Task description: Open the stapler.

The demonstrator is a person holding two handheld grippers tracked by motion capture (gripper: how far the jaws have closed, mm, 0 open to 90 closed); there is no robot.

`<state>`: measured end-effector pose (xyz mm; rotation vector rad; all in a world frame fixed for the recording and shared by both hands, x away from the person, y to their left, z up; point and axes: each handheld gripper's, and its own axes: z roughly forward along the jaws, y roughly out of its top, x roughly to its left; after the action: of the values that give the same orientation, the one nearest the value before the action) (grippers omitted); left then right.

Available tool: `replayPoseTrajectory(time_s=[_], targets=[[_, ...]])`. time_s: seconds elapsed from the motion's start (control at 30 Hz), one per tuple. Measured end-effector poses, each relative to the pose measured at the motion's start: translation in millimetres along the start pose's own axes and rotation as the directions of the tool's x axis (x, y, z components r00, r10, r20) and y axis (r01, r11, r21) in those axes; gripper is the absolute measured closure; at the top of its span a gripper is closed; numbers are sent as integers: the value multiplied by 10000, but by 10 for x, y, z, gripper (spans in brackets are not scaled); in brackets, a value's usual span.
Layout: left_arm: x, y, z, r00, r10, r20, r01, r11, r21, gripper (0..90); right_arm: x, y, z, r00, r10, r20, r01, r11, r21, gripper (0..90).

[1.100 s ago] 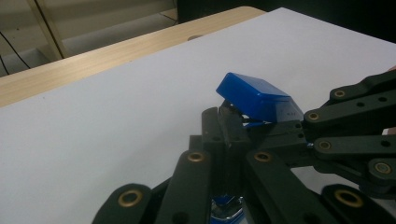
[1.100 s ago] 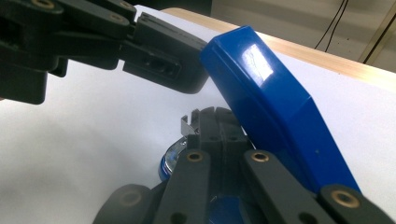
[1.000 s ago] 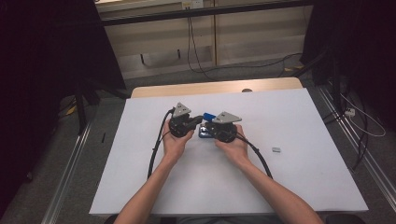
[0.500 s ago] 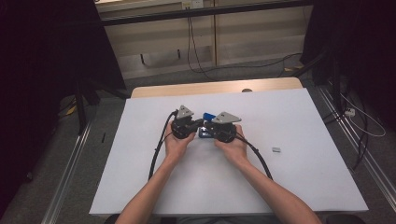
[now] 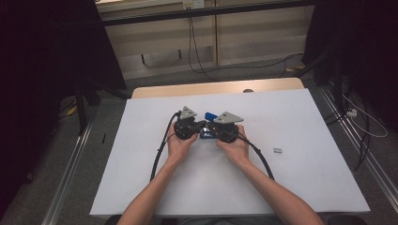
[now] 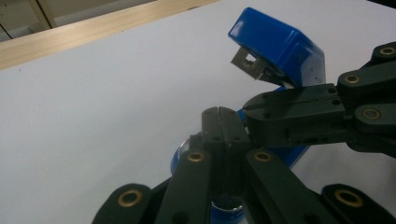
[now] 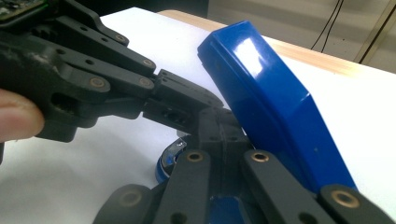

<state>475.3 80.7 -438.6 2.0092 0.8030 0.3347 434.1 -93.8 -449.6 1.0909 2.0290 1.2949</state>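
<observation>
A blue stapler (image 5: 210, 116) lies mid-table with its top arm (image 6: 280, 46) swung up, the metal staple channel (image 6: 247, 63) showing under its tip. My left gripper (image 5: 201, 125) and right gripper (image 5: 212, 127) meet tip to tip over the stapler's base (image 5: 206, 135). In the left gripper view my own jaws (image 6: 219, 114) are pressed together, and the right gripper (image 6: 254, 106) comes in from the right, also shut. In the right gripper view my jaws (image 7: 219, 116) are shut beside the raised blue arm (image 7: 271, 102), with the left gripper (image 7: 201, 100) reaching in from the left. I see nothing between either pair.
A small grey metal piece (image 5: 278, 150) lies on the white table cover (image 5: 291, 187) to the right of the hands. A wooden strip (image 5: 211, 88) runs along the far table edge. Black cables (image 5: 159, 154) trail back from both grippers.
</observation>
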Motion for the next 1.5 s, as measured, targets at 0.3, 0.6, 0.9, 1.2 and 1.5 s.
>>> replayPoseTrajectory(time_s=[0.3, 0.6, 0.9, 1.2, 1.5], targets=[[6, -13, 9, 9998, 193, -38, -193, 9998, 81, 900, 7, -3, 1, 10000, 5, 45, -5, 10000, -5, 900], [8, -61, 40, 9999, 158, -24, -157, 9997, 178, 900, 15, -5, 9, 9999, 59, 94, -59, 10000, 6, 900], [10, -62, 40, 9998, 200, -6, -200, 9997, 173, 900, 18, 11, -1, 9994, 281, 194, -279, 9996, -108, 900], [14, -66, 40, 9997, 241, 9, -242, 9996, 145, 900, 57, 62, 26, 9992, 191, 357, -182, 9995, -244, 900], [7, -70, 41, 9994, 348, -23, -348, 9993, 104, 900, 35, 91, -1, 9985, 360, 409, -351, 9991, -224, 900]])
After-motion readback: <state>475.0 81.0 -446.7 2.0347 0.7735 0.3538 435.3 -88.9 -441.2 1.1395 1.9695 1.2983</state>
